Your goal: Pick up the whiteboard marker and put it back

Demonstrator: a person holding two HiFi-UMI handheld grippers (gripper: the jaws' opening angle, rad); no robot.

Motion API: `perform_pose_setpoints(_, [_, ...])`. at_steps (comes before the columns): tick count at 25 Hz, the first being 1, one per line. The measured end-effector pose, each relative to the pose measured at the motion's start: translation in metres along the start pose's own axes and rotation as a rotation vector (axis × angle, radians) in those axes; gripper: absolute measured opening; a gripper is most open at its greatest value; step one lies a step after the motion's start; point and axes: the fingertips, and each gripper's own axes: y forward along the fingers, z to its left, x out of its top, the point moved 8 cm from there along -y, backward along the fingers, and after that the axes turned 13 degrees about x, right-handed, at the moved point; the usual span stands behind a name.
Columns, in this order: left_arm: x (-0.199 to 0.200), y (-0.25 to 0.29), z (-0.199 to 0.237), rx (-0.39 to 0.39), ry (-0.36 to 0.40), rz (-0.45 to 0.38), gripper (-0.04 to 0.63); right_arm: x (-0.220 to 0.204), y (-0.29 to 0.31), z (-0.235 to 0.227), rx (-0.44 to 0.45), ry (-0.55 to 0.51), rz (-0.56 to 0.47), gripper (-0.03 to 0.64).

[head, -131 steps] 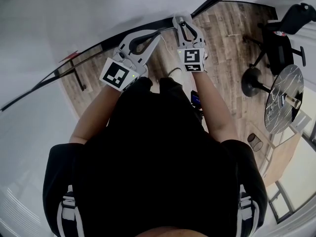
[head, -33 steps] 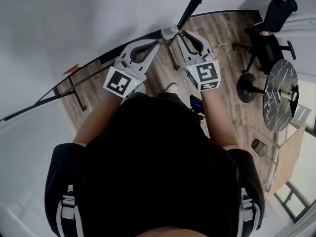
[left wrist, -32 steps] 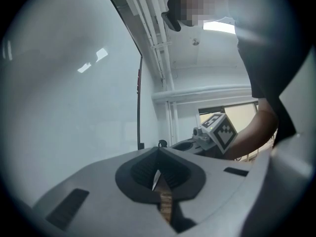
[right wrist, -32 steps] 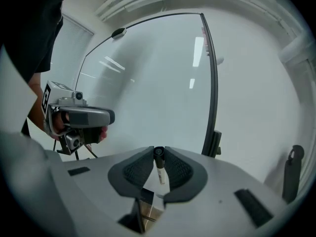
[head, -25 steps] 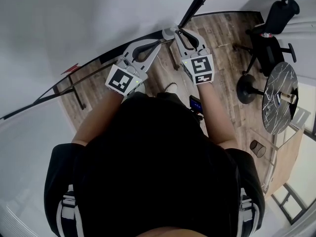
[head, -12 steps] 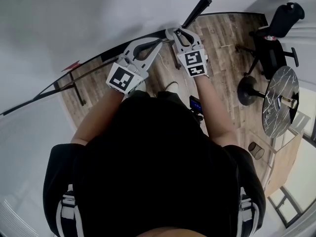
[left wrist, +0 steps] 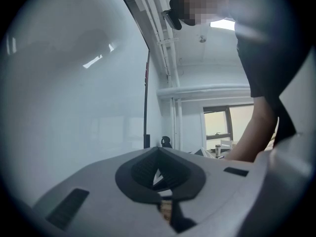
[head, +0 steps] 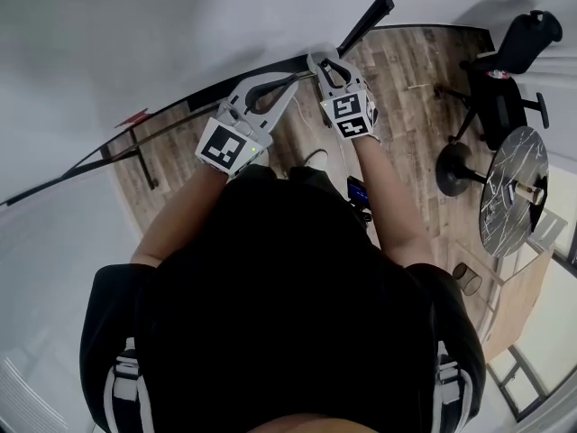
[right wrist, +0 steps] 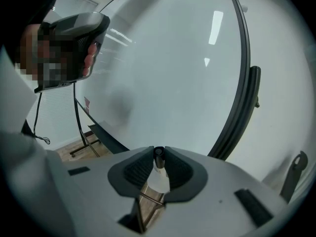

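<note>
My right gripper (right wrist: 159,154) is shut on the whiteboard marker (right wrist: 158,177), whose dark end pokes out between the jaw tips, white body behind. It points slightly downward at the whiteboard (right wrist: 173,68), above the board's dark tray (right wrist: 106,138). In the head view the right gripper (head: 317,59) sits at the whiteboard's (head: 180,34) lower edge, and the left gripper (head: 290,83) is just left of it. The left gripper (left wrist: 158,150) points level beside the board with its jaw tips together and nothing between them.
The board's black frame (right wrist: 242,107) curves down on the right. A black office chair (head: 509,70) and a round marble-topped table (head: 516,179) stand on the wood floor (head: 406,70) to the right. The board's stand legs (head: 135,147) reach the floor on the left.
The right gripper has sunk with the marker toward the board's lower edge and drawn closer to the left gripper. The left gripper has stayed put.
</note>
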Motion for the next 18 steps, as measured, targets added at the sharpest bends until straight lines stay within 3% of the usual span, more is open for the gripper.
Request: perform_pose_setpoints(18, [0.0042, -0.0035, 0.0026, 0.013, -0.003, -0.010, 0.003, -0.0039, 0.0066, 0.0004, -0.001, 0.030, 0.007, 0.077])
